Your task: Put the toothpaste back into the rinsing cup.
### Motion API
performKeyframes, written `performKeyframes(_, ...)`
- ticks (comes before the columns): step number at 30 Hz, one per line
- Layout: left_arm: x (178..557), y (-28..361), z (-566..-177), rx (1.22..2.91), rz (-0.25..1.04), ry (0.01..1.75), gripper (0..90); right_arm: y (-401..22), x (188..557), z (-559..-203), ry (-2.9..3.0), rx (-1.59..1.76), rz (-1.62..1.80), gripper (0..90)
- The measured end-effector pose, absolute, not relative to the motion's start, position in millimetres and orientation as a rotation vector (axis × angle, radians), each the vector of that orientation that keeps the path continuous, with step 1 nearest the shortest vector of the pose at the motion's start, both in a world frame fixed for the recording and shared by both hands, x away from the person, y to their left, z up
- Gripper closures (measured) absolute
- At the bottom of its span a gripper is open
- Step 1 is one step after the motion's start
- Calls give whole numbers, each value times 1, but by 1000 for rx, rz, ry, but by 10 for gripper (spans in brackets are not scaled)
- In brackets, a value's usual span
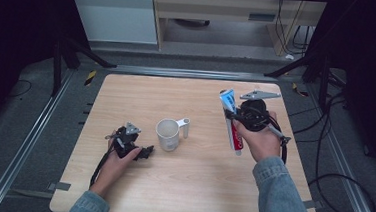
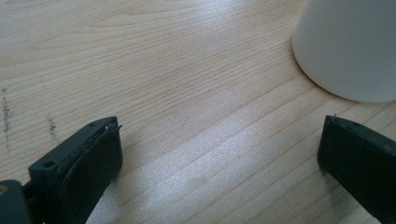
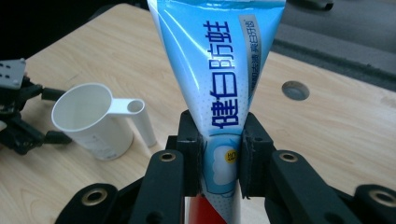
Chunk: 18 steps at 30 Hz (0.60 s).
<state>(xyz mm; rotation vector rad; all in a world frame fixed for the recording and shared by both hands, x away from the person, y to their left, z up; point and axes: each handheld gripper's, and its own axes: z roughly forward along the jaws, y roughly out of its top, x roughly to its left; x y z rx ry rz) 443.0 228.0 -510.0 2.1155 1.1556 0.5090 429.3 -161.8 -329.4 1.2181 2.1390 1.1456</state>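
Nearby, white cup (image 1: pixel 167 133) stands between left gripper (image 1: pixel 145 152), toothpaste tube (image 1: pixel 231 120).

Denim sleeves (image 1: pixel 281 192), black hand-held grippers, trailing cables

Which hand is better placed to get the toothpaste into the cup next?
Right, probably. The right hand-held gripper is already shut on the toothpaste tube, lifted beside the white cup. The left hand-held gripper sits open near the cup, holding nothing.

The left hand (image 1: pixel 122 156) rests low on the table and holds the left gripper (image 1: pixel 145 152), whose jaws stand wide apart with nothing between them. The right hand (image 1: pixel 259 138) is raised, and the right gripper (image 3: pixel 219 158) has its jaws clamped.
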Motion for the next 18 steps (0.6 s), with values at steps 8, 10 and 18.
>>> performKeyframes(8, 445, 227, -510, 2113, 508, 1154, 0, -164, 428, -329, 2079, 1222, 1180, 737)
performKeyframes(10, 445, 228, -510, 2116, 507, 1153, 0, -161, 429, -332, 2052, 1225, 1194, 738)
performKeyframes(18, 445, 228, -510, 2120, 506, 1150, 0, -157, 432, -334, 2001, 1194, 1228, 738)
